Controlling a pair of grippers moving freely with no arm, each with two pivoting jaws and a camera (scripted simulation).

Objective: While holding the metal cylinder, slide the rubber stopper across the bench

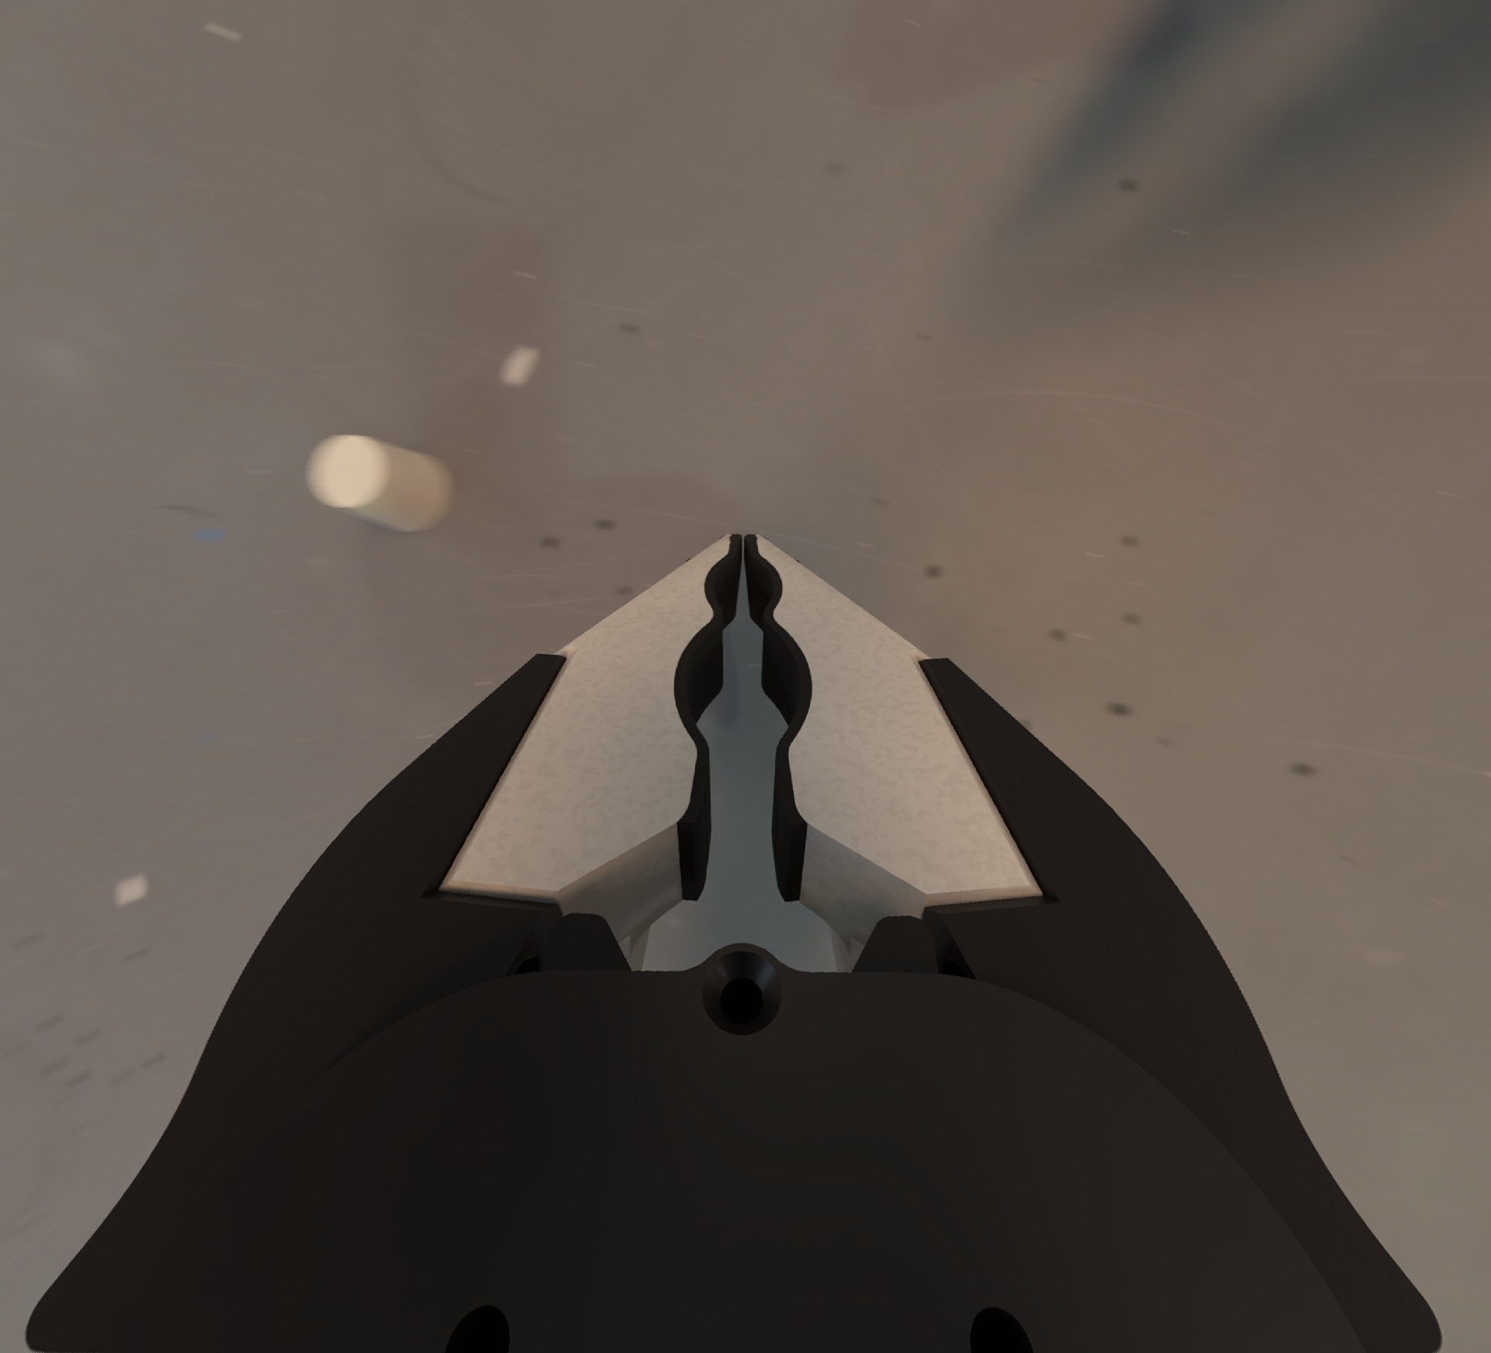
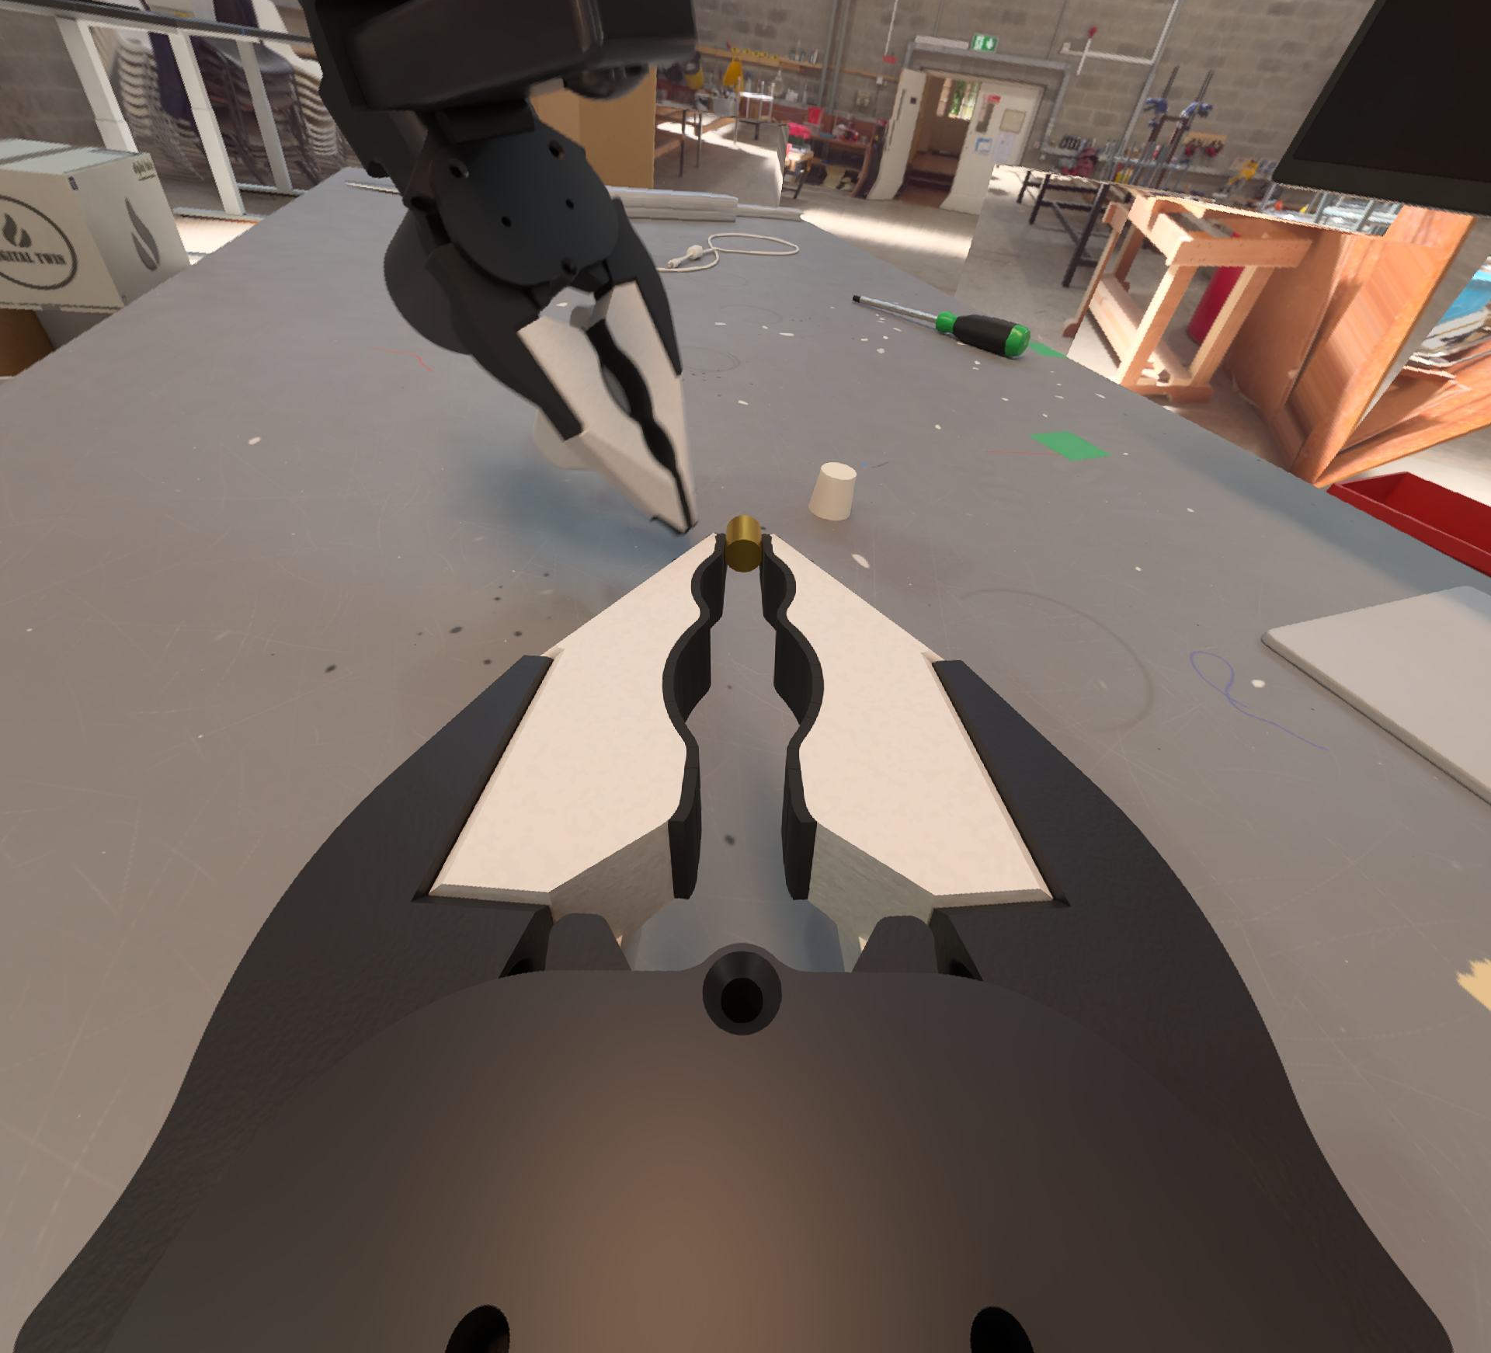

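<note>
1. At the tip of the right gripper (image 2: 743,544), a small brass-coloured metal cylinder (image 2: 742,553) sits clamped between the two fingertips, jaws narrowed onto it, just above the grey bench (image 2: 242,669).
2. Just left of the cylinder, the left gripper (image 2: 684,519) points steeply down, its tips at or very near the bench surface. Jaws pressed together, nothing between them.
3. Left wrist view confirms: left gripper (image 1: 742,538) fingertips meet with no gap, close over the bench (image 1: 1049,507).
4. Rubber stopper (image 2: 833,491): cream, tapered, standing on its wide end on the bench, near the cylinder on its right and slightly beyond. Apart from both grippers.
5. In the left wrist view the stopper (image 1: 379,481) appears blurred, to the left of the tips; contact cannot be judged there, though it looks clear of them.
6. Farther back on the bench: green-and-black screwdriver (image 2: 960,328), white cable (image 2: 738,245). A white slab (image 2: 1388,677) lies at the right edge.
</note>
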